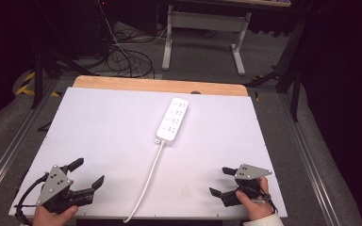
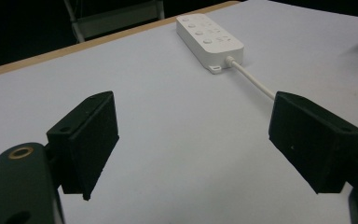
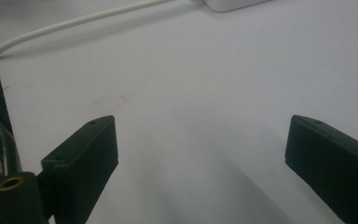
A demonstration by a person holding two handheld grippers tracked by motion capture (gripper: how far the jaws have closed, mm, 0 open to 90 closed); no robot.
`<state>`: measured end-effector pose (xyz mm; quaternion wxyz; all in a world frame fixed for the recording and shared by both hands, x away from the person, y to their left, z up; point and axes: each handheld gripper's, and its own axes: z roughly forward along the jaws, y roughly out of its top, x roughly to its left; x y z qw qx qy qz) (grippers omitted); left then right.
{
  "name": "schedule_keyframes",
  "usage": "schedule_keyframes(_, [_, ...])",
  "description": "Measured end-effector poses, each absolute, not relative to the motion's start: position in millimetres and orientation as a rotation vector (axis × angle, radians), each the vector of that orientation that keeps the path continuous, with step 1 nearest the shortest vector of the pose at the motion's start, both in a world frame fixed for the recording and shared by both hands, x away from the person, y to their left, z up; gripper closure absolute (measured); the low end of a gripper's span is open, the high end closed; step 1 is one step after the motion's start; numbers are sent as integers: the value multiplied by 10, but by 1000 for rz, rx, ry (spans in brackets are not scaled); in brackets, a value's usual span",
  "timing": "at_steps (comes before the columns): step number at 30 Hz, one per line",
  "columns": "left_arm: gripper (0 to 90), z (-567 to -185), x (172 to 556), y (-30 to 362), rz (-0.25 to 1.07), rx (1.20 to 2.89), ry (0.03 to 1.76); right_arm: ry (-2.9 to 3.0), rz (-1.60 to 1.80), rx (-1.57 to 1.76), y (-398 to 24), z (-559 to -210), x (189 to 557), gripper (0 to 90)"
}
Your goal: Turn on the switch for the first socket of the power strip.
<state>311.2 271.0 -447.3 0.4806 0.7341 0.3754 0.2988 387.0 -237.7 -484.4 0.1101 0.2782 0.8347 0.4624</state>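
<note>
A white power strip (image 1: 173, 120) lies near the middle of the white table top (image 1: 113, 136), and its white cable (image 1: 147, 181) runs down to the front edge. The strip (image 2: 209, 36) and cable (image 2: 254, 80) also appear far ahead in the left gripper view. My left gripper (image 1: 88, 172) rests at the front left corner, held by a hand, its jaws wide apart with nothing between them (image 2: 193, 140). At the front right, my right gripper (image 1: 220, 181) stands open and empty too (image 3: 200, 163). The cable (image 3: 74, 21) crosses the top of the right gripper view.
A wooden strip (image 1: 160, 85) borders the table's far edge. Beyond it stand a white desk frame (image 1: 202, 33) and a tangle of cables (image 1: 122, 59) on the grey floor. Metal rails (image 1: 9, 150) run along both sides of the table.
</note>
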Motion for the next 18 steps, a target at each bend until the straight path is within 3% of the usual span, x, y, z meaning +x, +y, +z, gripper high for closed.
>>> schedule_keyframes(18, [166, -4485, 3119, 2706, 762, 1792, 928, 2426, 1397, 757, -2391, -4796, 3848, 95])
